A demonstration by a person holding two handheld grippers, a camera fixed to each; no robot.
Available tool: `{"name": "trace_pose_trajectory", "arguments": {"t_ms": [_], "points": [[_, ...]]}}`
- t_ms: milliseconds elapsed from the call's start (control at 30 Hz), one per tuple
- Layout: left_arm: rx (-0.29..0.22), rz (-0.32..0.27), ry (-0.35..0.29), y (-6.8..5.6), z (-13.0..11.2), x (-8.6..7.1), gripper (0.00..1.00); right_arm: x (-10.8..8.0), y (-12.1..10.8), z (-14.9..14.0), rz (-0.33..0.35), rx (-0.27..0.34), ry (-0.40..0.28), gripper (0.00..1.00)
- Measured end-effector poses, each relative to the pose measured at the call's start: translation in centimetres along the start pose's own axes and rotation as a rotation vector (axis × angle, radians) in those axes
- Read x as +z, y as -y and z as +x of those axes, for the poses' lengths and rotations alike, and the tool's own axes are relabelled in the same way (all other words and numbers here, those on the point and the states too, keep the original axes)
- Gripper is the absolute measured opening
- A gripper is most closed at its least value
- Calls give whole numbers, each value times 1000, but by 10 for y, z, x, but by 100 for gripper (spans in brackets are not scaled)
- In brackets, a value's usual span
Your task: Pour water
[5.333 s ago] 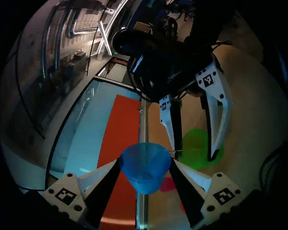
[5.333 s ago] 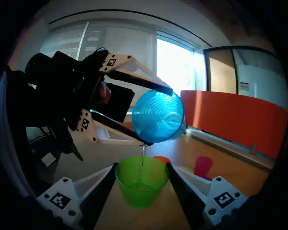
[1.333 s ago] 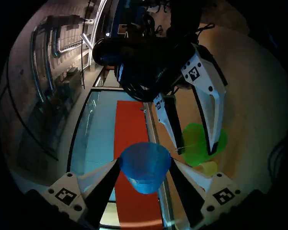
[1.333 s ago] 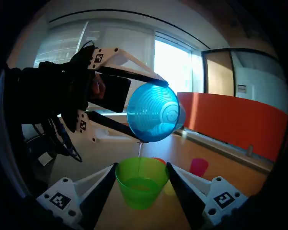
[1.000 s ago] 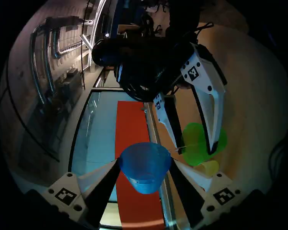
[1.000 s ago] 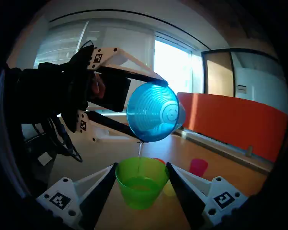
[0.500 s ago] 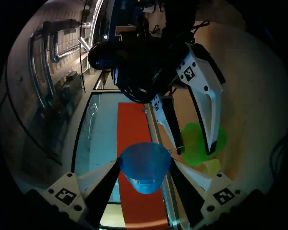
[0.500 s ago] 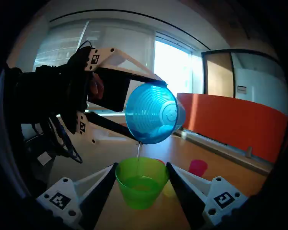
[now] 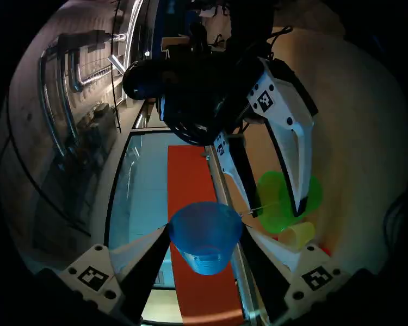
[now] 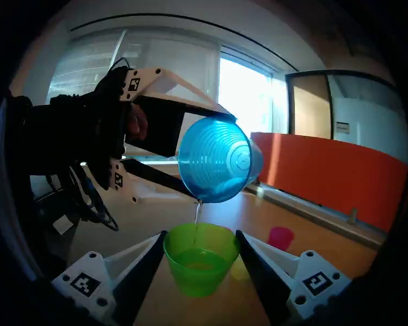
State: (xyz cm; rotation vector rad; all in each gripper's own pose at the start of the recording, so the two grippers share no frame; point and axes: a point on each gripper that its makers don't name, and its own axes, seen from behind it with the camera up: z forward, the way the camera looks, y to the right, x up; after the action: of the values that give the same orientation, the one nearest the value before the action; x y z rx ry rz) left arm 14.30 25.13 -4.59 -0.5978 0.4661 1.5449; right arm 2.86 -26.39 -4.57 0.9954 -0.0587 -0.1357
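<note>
Right gripper view: left hand-held gripper point(image 10: 221, 159) grips tilted blue cup point(image 10: 215, 165) directly above green cup point(image 10: 201, 269). Right hand-held gripper point(image 10: 200, 236) grips the latter.

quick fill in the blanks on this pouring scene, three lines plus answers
The tilted cup in the left gripper is coloured ___.
A thin stream of water falls from it into the ___ cup between the right gripper's fingers.
The long panel behind the table is ___.
Missing words: blue; green; orange.
</note>
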Motion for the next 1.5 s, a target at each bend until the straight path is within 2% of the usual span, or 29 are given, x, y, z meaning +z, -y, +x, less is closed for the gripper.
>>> {"name": "trace_pose_trajectory", "arguments": {"t_ms": [367,1500], "points": [[8,0,0,-4,2,0,88,-1,0,0,-1,-1,-1,95],[16,-2,1,0,-3,3,87,-1,-2,3,-7,-4,-3,95]]}}
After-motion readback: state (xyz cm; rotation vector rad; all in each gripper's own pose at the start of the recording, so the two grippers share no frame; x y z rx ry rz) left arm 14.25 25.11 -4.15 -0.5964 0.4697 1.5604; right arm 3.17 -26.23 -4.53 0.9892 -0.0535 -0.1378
